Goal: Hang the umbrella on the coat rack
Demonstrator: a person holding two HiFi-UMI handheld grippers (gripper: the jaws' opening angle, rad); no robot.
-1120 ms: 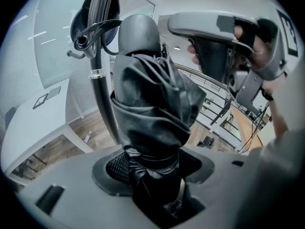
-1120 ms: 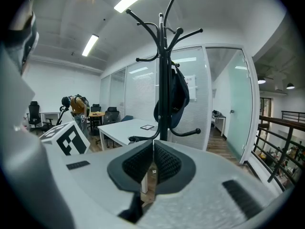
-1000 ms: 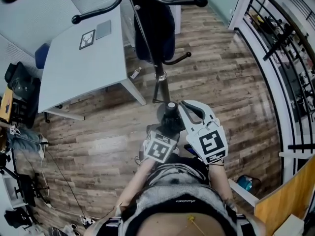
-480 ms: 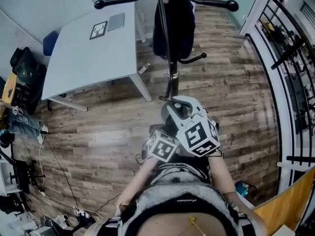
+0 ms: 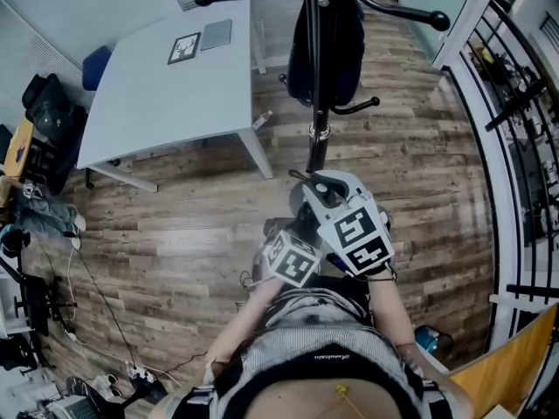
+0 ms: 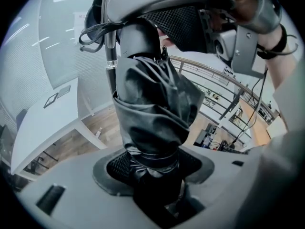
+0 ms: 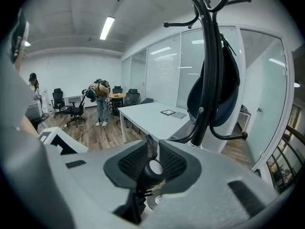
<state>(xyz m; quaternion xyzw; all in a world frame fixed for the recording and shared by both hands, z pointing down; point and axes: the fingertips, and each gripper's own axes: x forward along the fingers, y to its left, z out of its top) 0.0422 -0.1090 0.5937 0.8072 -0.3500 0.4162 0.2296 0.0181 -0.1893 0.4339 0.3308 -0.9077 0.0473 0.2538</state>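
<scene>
A folded black umbrella (image 6: 152,104) stands upright in my left gripper (image 6: 155,168), which is shut on its lower end. My right gripper (image 7: 152,159) is shut on the umbrella's top end, with a thin black strap (image 7: 150,147) between the pads and a round cap just below them. In the head view both grippers are close in front of the person's body, the left gripper (image 5: 295,234) under the right gripper (image 5: 320,190), with the umbrella (image 5: 301,221) between them. The black coat rack (image 5: 316,77) stands just beyond, and its pole (image 7: 208,75) and hooks rise close ahead.
A dark bag (image 5: 336,37) hangs on the rack. A white table (image 5: 166,85) with a framed picture stands to the left. A black railing (image 5: 515,147) runs along the right. Bags and cables (image 5: 44,234) lie at the far left. People and office chairs (image 7: 97,101) are at the back.
The person has moved nearer the coat rack, which is now more central and closer in the head view. Both grippers keep hold of the umbrella, and the right one has turned slightly.
</scene>
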